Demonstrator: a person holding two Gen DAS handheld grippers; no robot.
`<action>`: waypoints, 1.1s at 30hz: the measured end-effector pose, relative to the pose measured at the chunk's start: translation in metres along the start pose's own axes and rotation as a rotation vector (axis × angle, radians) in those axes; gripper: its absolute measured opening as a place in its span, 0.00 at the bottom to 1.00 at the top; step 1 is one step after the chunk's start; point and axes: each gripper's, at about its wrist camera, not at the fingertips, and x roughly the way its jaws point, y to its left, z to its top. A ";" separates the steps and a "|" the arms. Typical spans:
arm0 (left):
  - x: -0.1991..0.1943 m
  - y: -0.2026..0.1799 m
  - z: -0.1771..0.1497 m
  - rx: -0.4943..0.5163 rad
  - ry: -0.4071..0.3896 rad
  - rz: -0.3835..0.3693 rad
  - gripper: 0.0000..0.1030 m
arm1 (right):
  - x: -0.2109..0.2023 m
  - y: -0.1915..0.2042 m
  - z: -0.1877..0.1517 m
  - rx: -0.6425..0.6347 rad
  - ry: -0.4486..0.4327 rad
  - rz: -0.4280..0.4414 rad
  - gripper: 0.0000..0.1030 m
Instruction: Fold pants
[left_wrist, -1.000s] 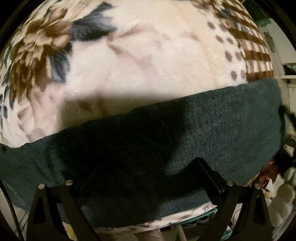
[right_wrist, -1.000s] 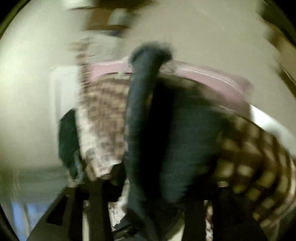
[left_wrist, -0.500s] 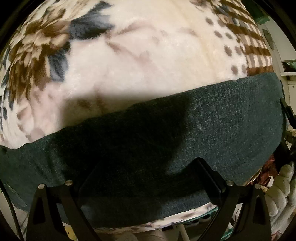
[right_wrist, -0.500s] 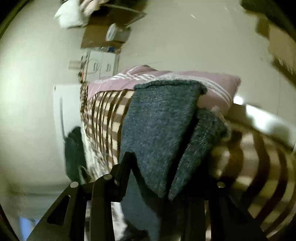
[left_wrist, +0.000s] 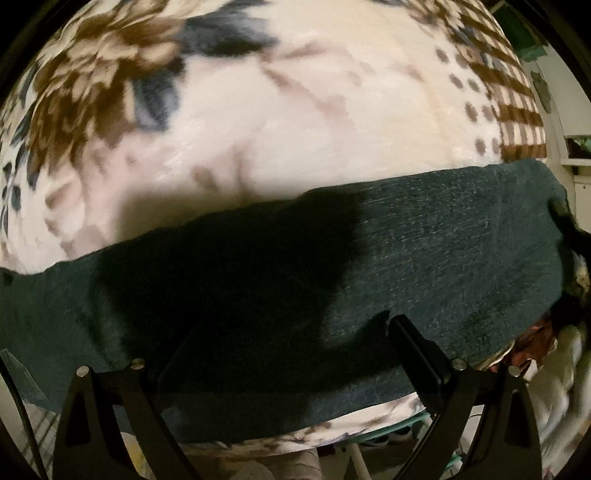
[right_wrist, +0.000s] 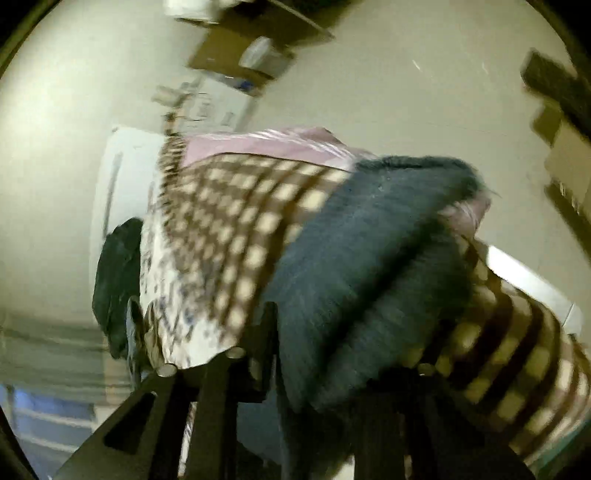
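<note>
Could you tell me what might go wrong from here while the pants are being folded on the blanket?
1. The right gripper has just been closing on a thick bunched fold of the pants; the bulky fold might slip out.
2. The left gripper stands wide open above the flat leg, pinning nothing, so pulling might drag it.
3. The plush blanket could get pinched too.

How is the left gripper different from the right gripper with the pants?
The left gripper hangs over pants lying flat on the blanket, its jaws wide apart with nothing pinched. The right gripper has been closing its jaws, and a bunched fold of the pants is between them. The left view is fairly sharp; the right view is blurred. Both grippers are black and work the same dark green pants.
</note>
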 end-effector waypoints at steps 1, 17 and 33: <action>-0.001 0.003 0.000 -0.007 -0.001 -0.003 0.97 | 0.005 -0.007 0.006 0.038 -0.006 0.020 0.23; -0.058 0.180 -0.088 -0.209 -0.075 -0.043 0.97 | -0.076 0.217 -0.169 -0.746 -0.115 -0.153 0.10; -0.071 0.411 -0.223 -0.532 -0.172 -0.022 0.97 | 0.131 0.242 -0.508 -1.339 0.518 -0.374 0.62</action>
